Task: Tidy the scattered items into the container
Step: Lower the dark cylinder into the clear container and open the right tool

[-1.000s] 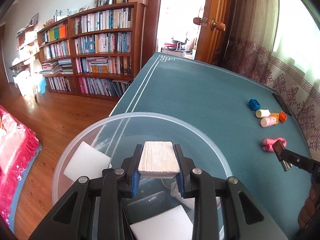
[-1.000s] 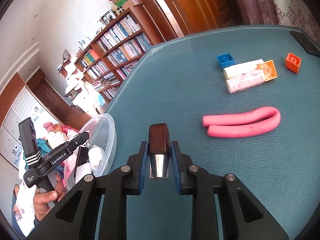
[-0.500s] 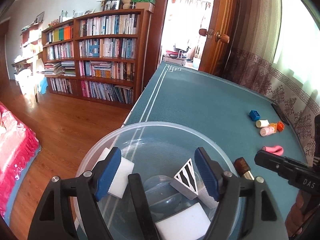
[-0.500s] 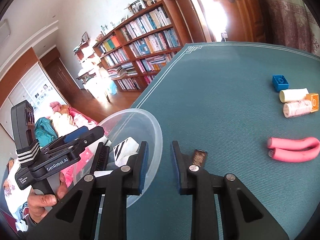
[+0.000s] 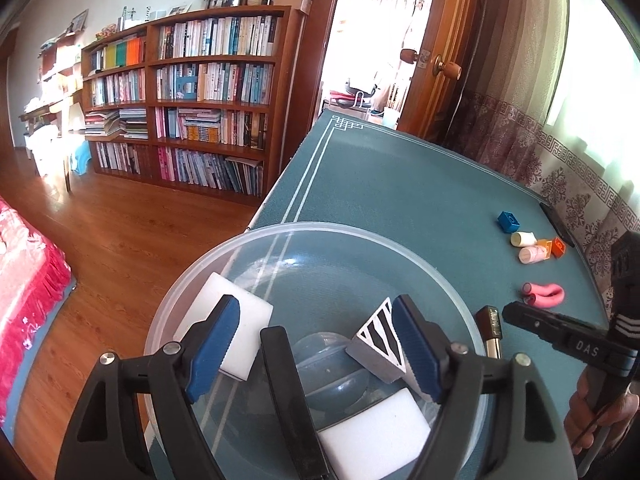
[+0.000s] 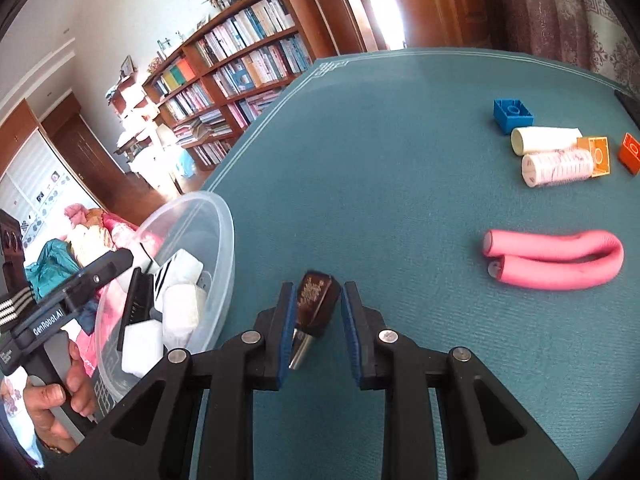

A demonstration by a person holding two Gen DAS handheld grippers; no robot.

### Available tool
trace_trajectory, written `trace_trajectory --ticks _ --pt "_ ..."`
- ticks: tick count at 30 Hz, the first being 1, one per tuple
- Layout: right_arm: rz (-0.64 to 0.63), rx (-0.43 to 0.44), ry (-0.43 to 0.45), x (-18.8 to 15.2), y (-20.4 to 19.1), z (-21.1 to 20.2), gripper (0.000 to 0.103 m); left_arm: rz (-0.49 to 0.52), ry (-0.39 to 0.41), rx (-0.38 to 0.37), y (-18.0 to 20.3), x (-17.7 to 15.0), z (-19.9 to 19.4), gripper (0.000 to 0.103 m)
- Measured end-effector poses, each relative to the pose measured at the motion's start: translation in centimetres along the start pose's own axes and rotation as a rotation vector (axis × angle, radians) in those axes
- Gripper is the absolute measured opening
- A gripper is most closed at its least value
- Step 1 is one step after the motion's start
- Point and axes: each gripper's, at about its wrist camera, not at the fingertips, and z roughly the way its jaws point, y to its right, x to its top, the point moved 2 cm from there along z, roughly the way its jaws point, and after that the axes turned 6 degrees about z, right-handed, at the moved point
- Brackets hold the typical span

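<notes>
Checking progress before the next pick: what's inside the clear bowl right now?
In the clear bowl: white foam blocks, a black-and-white striped block. The left gripper, open, covers part of the bottom.

From the left wrist view, my left hand-held gripper (image 5: 316,350) covers part of the clear plastic bowl (image 5: 400,242); its right pad hides one edge of the grey wedge block with black-and-white stripes (image 5: 378,340), and its left pad overlaps the white foam block (image 5: 236,300). The nearer white foam block (image 5: 372,432) is cut off by the bottom edge. I cannot make out the clear rounded thing on the bowl's floor. In the right wrist view, the brown-capped metal tube (image 6: 314,306) lies between my right hand-held gripper's (image 6: 316,320) pads, its lower end hidden; whether either pad touches it I cannot tell. Book spines on the wooden bookshelf (image 6: 240,60) are too small to read.
</notes>
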Motion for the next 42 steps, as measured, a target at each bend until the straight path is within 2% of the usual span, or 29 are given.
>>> trace_trajectory --ticks 3,10,14,18,20,21,27,32,42 --pt "-0.015 0.017 -0.022 -0.6 -0.4 0.7 0.025 -0.003 0.007 -0.001 0.0 0.0 -0.3 0.083" --pt "-0.090 -0.046 0.000 -0.5 -2.1 1.4 0.028 -0.012 0.007 0.002 -0.3 -0.1 -0.5 0.083" --pt "-0.100 -0.070 -0.043 -0.7 -2.4 2.6 0.032 -0.017 0.004 0.001 -0.4 -0.1 -0.4 0.083" --pt "-0.135 -0.101 -0.013 -0.6 -2.8 2.6 0.032 -0.016 0.002 0.001 -0.5 -0.2 -0.5 0.083" --pt "-0.146 -0.108 -0.003 -0.7 -2.9 2.5 0.029 -0.022 0.000 0.002 -0.7 -0.3 -0.4 0.083" --pt "-0.152 -0.106 -0.001 -0.7 -3.0 2.4 0.023 -0.026 -0.001 0.002 -0.9 -0.3 -0.4 0.083" --pt "-0.128 -0.111 0.053 0.2 -3.1 1.5 0.023 -0.041 0.004 0.009 -1.5 -0.4 -0.6 0.083" --pt "-0.136 -0.073 0.135 1.4 -4.6 -0.5 0.023 -0.050 0.003 0.008 -1.8 -0.5 -0.6 0.083" --pt "-0.210 0.024 0.097 2.7 -9.5 2.0 0.024 -0.062 0.002 0.007 -2.4 -0.6 -0.7 0.083"
